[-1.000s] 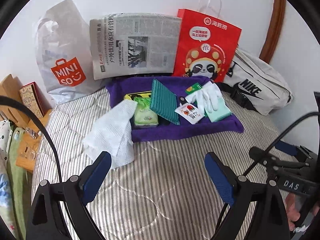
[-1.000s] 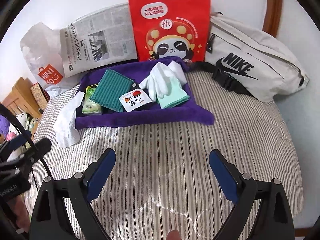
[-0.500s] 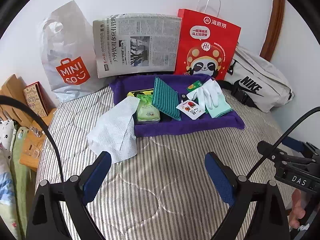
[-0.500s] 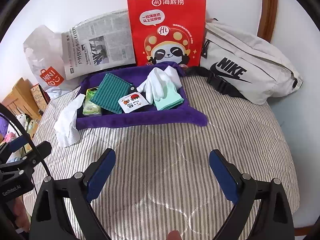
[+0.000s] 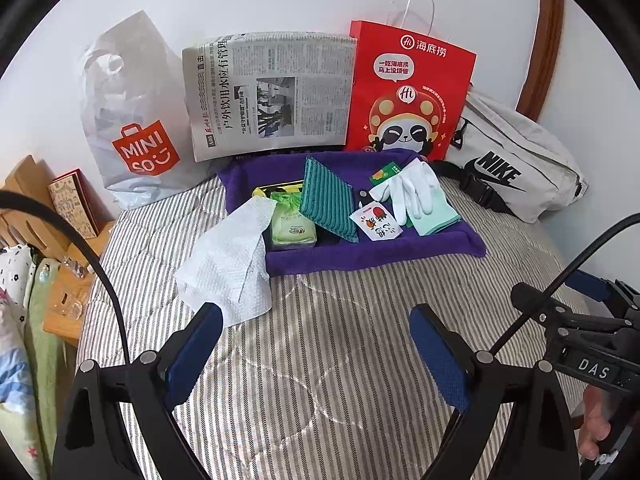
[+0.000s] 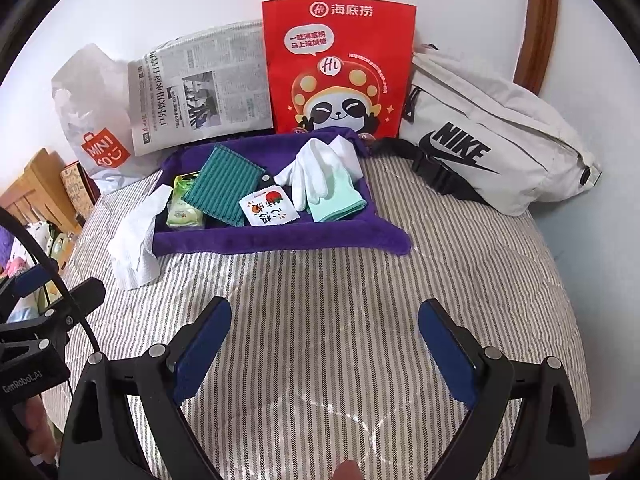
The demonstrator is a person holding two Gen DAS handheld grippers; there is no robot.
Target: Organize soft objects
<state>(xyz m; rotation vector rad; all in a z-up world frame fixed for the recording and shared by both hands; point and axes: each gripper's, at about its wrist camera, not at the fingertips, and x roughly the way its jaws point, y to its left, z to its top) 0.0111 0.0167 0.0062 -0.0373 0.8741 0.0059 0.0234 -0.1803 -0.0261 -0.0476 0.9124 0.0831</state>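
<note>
A purple cloth tray (image 5: 372, 254) (image 6: 276, 242) lies on the striped bed. In it are a green tissue pack (image 5: 291, 229) (image 6: 183, 213), a teal striped cloth (image 5: 328, 200) (image 6: 223, 189), a small printed packet (image 5: 375, 225) (image 6: 269, 210), a white glove (image 5: 412, 190) (image 6: 314, 170) and a mint cloth (image 5: 434, 216) (image 6: 336, 202). A white paper towel (image 5: 228, 268) (image 6: 134, 246) hangs over the tray's left edge onto the bed. My left gripper (image 5: 314, 336) and right gripper (image 6: 325, 330) are open and empty, held over the bed in front of the tray.
Against the wall stand a Miniso plastic bag (image 5: 128, 120), a newspaper (image 5: 272, 92), a red panda paper bag (image 5: 408, 92) (image 6: 340, 68) and a white Nike waist bag (image 5: 516, 160) (image 6: 492, 148). A wooden side table (image 5: 52, 216) stands left of the bed.
Both grippers have pulled back from the tray and risen slightly, so the tray and bags look smaller and farther. Nothing was taken hold of.
</note>
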